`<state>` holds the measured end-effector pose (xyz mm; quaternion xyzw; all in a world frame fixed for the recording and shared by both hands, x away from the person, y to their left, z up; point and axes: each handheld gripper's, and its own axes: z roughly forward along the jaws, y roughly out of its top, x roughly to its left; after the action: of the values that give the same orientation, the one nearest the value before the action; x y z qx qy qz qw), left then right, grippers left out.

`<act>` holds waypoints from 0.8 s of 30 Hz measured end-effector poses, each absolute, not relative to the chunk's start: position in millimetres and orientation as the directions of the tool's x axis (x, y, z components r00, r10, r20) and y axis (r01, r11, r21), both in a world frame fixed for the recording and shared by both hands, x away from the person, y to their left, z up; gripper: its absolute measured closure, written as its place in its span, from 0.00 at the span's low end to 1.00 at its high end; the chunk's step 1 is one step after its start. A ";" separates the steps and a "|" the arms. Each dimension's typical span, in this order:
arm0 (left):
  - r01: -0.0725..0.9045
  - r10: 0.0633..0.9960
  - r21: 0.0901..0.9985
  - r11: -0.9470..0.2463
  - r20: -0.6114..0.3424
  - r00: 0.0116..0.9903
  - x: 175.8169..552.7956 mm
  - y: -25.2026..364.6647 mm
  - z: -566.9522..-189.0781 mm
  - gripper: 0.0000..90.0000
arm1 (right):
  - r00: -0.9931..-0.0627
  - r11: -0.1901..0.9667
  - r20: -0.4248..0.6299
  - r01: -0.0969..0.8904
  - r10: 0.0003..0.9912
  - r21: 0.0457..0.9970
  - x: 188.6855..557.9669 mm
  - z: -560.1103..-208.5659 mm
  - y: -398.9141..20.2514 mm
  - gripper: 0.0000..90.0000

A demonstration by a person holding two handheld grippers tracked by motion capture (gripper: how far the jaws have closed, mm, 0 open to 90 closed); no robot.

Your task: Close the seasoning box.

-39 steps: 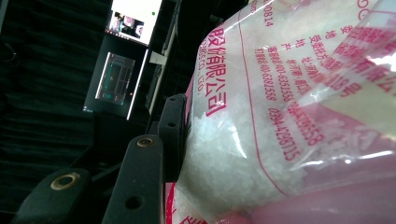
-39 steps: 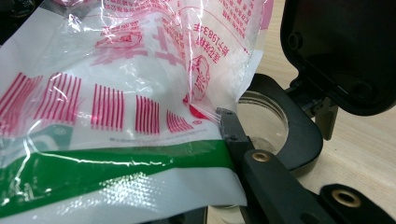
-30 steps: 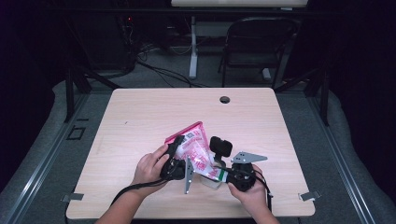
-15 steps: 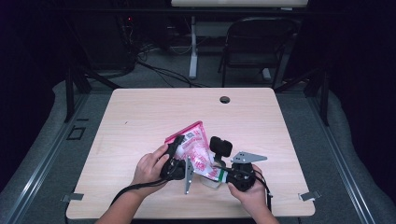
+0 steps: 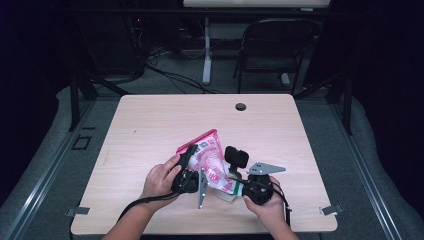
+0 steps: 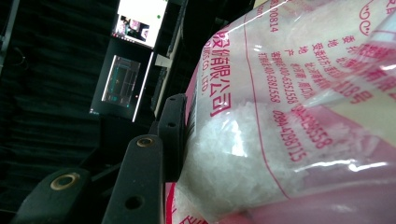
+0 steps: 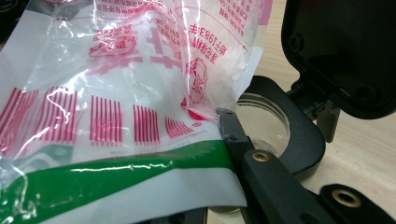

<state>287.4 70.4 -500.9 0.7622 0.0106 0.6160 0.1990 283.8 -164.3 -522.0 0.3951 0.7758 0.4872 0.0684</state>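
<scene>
High view | one bag (image 5: 212, 162) | left gripper (image 5: 186, 167) clamped on bag | right gripper (image 5: 239, 186) pinching bag's corner | one table (image 5: 150, 120)

The near middle of the table (image 5: 150, 125) is crowded: a pink and white bag (image 5: 212, 162) is held tilted there between the left gripper (image 5: 187, 167) and the right gripper (image 5: 240, 187), with both hands close behind them. Just beside the bag on the right, a small black device (image 5: 236, 156) is raised above the tabletop, so passage is narrowed there. In the right gripper view, a round clear dish (image 7: 264, 123) in a black ring is seen directly under the bag's lower edge, blocking the way downward. Open tabletop is left along the far edge, broken by a small dark hole (image 5: 240, 106), and along the left and right sides.
</scene>
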 end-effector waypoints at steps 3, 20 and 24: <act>-0.230 0.261 0.316 -0.920 0.935 0.240 287.3 70.4 -500.8 0.72 | -0.678 0.213 0.279 0.547 0.680 0.810 284.0 -522.2 -164.0 1.00; -0.232 0.268 0.323 -0.917 0.933 0.240 286.4 70.2 -500.0 0.72 | -0.676 0.215 0.279 0.550 0.682 0.807 285.3 -523.5 -162.2 1.00; -0.239 0.264 0.318 -0.918 0.936 0.232 286.7 70.1 -499.7 0.72 | -0.676 0.213 0.280 0.550 0.682 0.807 285.3 -523.5 -162.0 1.00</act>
<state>286.7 70.1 -499.7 0.7582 0.0083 0.6196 0.2028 285.3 -162.0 -523.5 0.3970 0.7760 0.4854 0.0677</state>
